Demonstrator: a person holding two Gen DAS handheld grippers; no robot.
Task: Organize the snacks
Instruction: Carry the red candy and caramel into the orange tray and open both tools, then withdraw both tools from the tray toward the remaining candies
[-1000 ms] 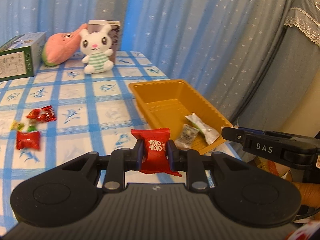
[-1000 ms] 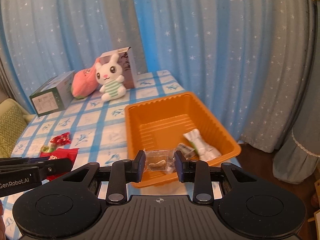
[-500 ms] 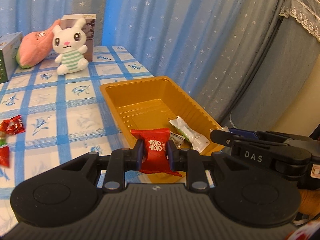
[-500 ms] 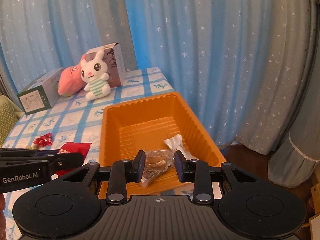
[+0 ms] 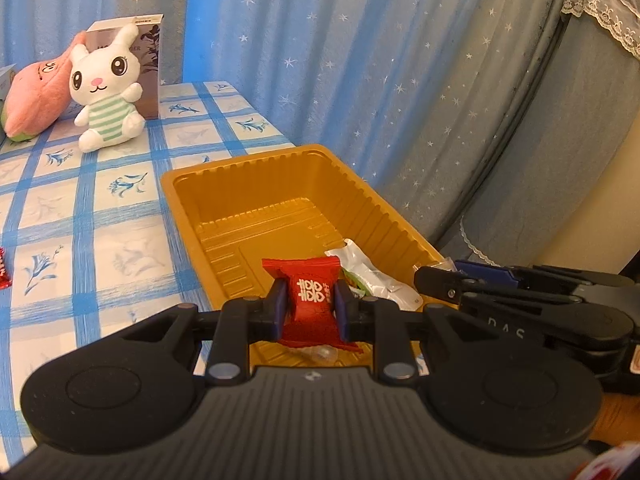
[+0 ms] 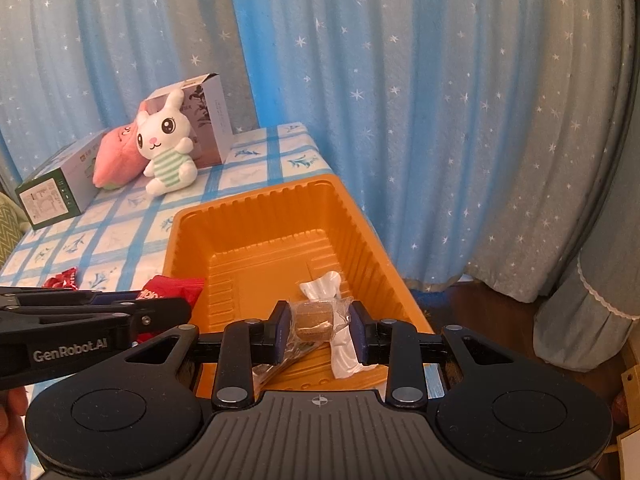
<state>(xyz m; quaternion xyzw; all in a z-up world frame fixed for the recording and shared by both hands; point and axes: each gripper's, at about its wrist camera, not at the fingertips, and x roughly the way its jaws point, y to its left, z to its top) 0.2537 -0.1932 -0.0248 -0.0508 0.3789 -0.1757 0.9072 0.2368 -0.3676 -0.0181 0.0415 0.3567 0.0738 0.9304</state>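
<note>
Both grippers tilt downward over the near end of the orange plastic tray point(image 6: 362, 236), side by side. The left gripper point(image 5: 310, 310) is clenched on a red wrapped candy point(image 5: 311, 300) with white characters, held upright between its blue pads above the tray's near left part. The right gripper point(image 6: 320, 330) grasps a clear packet holding a brown snack point(image 6: 316, 318), its jaws pressed to the packet's sides above the tray's near floor.

The tray sits at the right edge of the blue-checked tablecloth point(image 5: 92, 220), its ribbed walls rising all round; most of its floor toward the far end is bare. A white wrapped snack point(image 6: 332, 320) lies on the near right floor, partly behind the right gripper's packet. Beyond the table's right edge hangs a blue star-print curtain point(image 6: 440, 120), close to the tray's far wall.

At the table's far left stand a white plush rabbit point(image 5: 106, 92), a pink plush toy point(image 5: 38, 96) and an open grey carton point(image 5: 150, 60) behind them, with a green-and-white box point(image 6: 52, 196) further left. More red candies point(image 6: 62, 280) lie on the cloth left of the tray, well clear of both tools.
</note>
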